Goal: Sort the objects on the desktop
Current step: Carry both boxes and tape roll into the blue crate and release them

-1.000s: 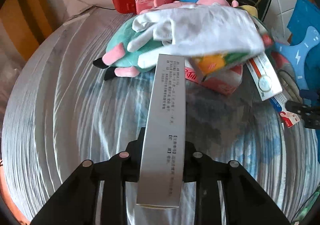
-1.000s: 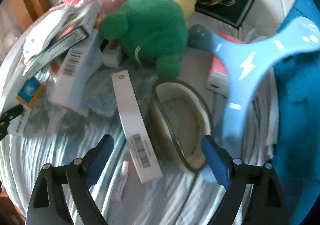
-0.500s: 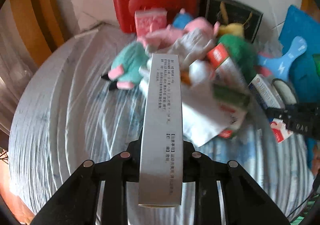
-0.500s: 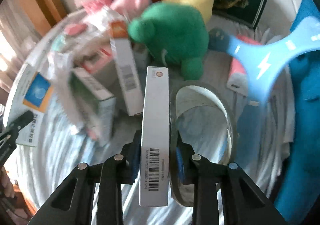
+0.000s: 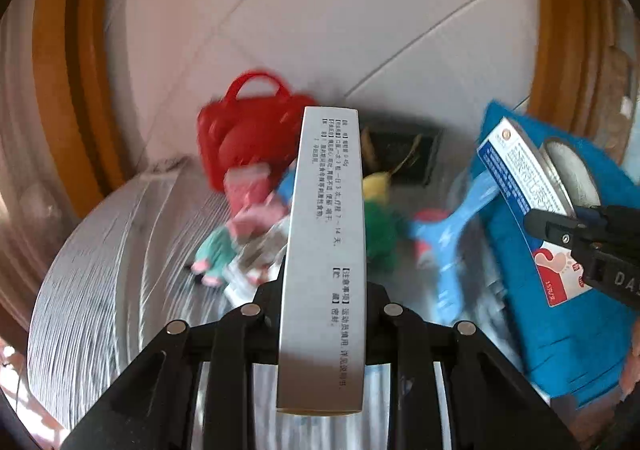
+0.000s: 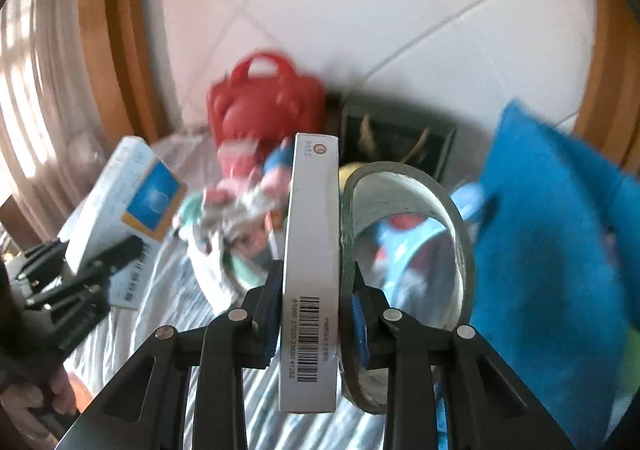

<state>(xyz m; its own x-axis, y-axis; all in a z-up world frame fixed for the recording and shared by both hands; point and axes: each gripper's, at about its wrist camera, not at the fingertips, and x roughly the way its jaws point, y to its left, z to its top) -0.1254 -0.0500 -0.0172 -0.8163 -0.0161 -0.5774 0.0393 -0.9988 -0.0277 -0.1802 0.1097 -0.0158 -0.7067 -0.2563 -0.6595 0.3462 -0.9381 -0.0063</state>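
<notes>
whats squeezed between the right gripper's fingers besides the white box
In the right wrist view, a tape roll is pinched beside the white box in the right gripper.

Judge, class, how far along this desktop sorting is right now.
Nothing visibly looks sorted yet. In hand: the left tongs grip a white box; the right tongs clamp a barcoded box with a tape roll. Left: the blurred pile of plush toys and packets.
</notes>
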